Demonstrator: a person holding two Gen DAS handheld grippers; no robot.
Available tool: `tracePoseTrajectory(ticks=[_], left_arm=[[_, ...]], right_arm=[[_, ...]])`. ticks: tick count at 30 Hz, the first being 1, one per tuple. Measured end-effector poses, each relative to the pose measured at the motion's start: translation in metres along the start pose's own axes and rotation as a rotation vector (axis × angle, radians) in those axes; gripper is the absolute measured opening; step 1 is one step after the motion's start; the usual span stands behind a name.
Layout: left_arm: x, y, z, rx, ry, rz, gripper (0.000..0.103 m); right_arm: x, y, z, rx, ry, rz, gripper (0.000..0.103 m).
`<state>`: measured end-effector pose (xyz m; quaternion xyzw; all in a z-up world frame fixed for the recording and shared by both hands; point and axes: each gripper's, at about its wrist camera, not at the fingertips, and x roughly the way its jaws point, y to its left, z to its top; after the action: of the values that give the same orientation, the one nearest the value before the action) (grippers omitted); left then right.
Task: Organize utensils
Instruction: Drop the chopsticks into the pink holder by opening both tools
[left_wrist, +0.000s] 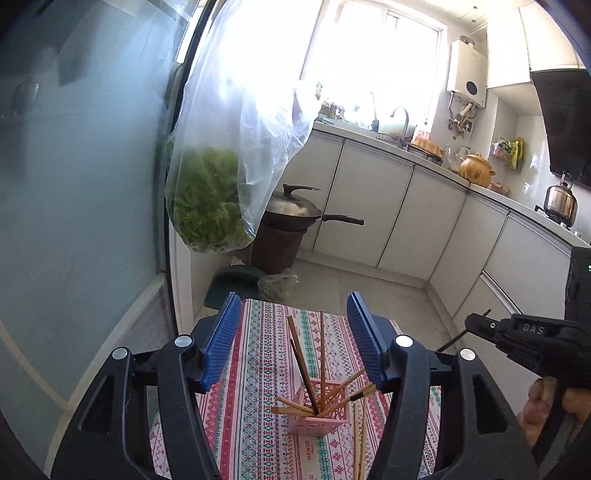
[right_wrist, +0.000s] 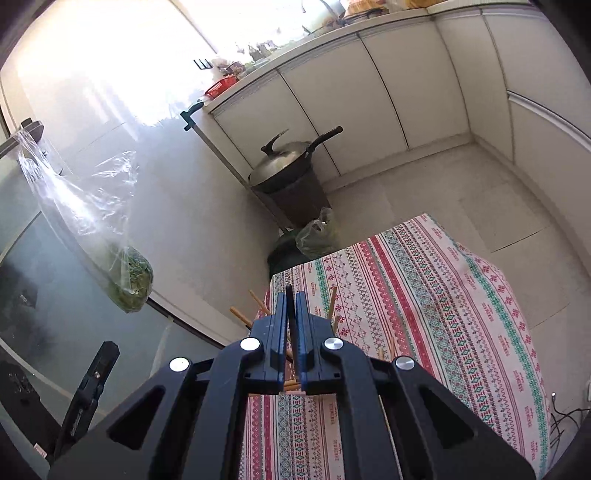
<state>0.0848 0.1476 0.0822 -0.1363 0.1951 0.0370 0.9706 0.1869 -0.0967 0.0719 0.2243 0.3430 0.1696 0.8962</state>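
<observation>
On the cloth-covered bench (left_wrist: 258, 369) — sorting approx. half done.
Pink holder (left_wrist: 319, 410) has several chopsticks (left_wrist: 322, 354) in; a few loose ones (left_wrist: 360, 439) lie beside it. Left tool (left_wrist: 293, 343) wide open, empty; right tool (right_wrist: 290, 321) nearly closed on a dark chopstick (right_wrist: 290, 295).

Bright window (left_wrist: 373, 55) over counter; white cabinets (left_wrist: 369, 206), grey tiled floor (left_wrist: 351, 288), patterned tablecloth (right_wrist: 443, 295).

Home kitchen: cabinets (left_wrist: 373, 206), sink faucet (left_wrist: 400, 118), wok (left_wrist: 295, 212), kettle (left_wrist: 560, 201).
</observation>
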Motion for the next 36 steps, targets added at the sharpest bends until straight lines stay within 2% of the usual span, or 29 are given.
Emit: tracePoseTrajectory(ticks=[5,8,14,17,19,21,25,27,36], left_arm=[[0.011,0.005,-0.001,-0.027,0.035,-0.009,0.061],[0.015,0.001,-0.003,-0.016,0.051,-0.008,0.061],[0.015,-0.013,-0.007,0.013,0.061,-0.002,0.062],[0.017,-0.022,-0.011,0.040,0.068,0.007,0.065],[0.018,-0.027,-0.014,0.056,0.072,0.010,0.066],[0.021,-0.033,-0.017,0.075,0.080,0.011,0.068],[0.025,-0.044,-0.024,0.105,0.089,0.016,0.073],[0.028,-0.050,-0.028,0.123,0.099,0.020,0.075],[0.034,-0.067,-0.042,0.177,0.120,0.019,0.080]], right_arm=[[0.048,-0.001,0.001,0.039,0.059,-0.031,0.009],[0.061,-0.010,-0.006,0.080,0.099,-0.030,0.011],[0.030,-0.009,-0.017,-0.001,0.019,-0.073,0.012],[0.017,-0.013,-0.022,-0.020,-0.009,-0.091,0.014],[0.011,-0.016,-0.025,-0.031,-0.013,-0.100,0.017],[0.007,-0.018,-0.029,-0.043,-0.022,-0.112,0.027],[-0.002,-0.021,-0.038,-0.084,-0.048,-0.150,0.028],[-0.005,-0.022,-0.042,-0.101,-0.062,-0.168,0.038],[-0.016,-0.029,-0.051,-0.150,-0.108,-0.232,0.055]])
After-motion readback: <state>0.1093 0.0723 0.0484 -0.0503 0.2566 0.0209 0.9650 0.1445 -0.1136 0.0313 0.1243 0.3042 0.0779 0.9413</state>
